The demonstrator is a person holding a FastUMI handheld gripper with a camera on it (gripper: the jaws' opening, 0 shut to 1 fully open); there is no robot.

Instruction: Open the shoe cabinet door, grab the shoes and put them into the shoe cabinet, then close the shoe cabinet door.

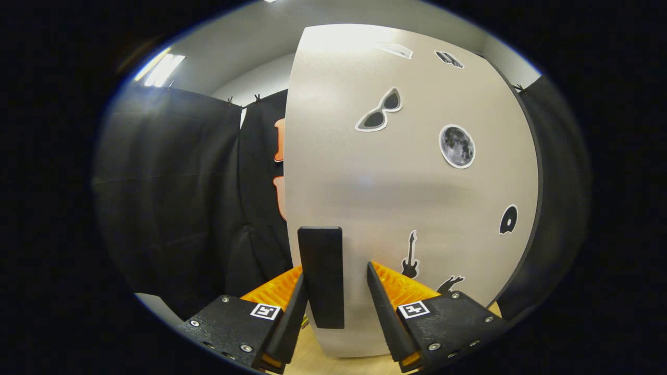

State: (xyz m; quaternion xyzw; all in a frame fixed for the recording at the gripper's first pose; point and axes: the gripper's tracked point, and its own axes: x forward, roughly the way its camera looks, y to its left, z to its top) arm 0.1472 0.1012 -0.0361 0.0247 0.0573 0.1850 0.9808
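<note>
Facing a pale shoe cabinet door (411, 187), the gripper (336, 291) sits close to it, with the door's black handle (321, 276) standing between its two fingers. The handle is a flat upright bar whose long axis runs from twelve to six o'clock, mounted near the door's nine o'clock edge. It lies nearer the left finger, which looks to be touching or almost touching it, while a clear gap of pale door shows between the handle and the right finger. The fingers are spread rather than pinched, so the handle is straddled but not yet gripped on both sides.

Small stickers dot the door: sunglasses (379, 110) toward twelve o'clock, a moon (457, 146) toward one o'clock, a disc (508, 220) at three o'clock, and a guitar (410, 256) just beyond the right finger. Black cloth (172, 198) hangs behind the door at nine o'clock. A strip of light wooden floor (312, 359) shows under the door at six o'clock.

Judging from this, the task is at a door step, with the handle dead ahead; whether the door is swinging open or shut cannot be told. The coming move likely turns on closing both fingers across the handle's narrow width.
</note>
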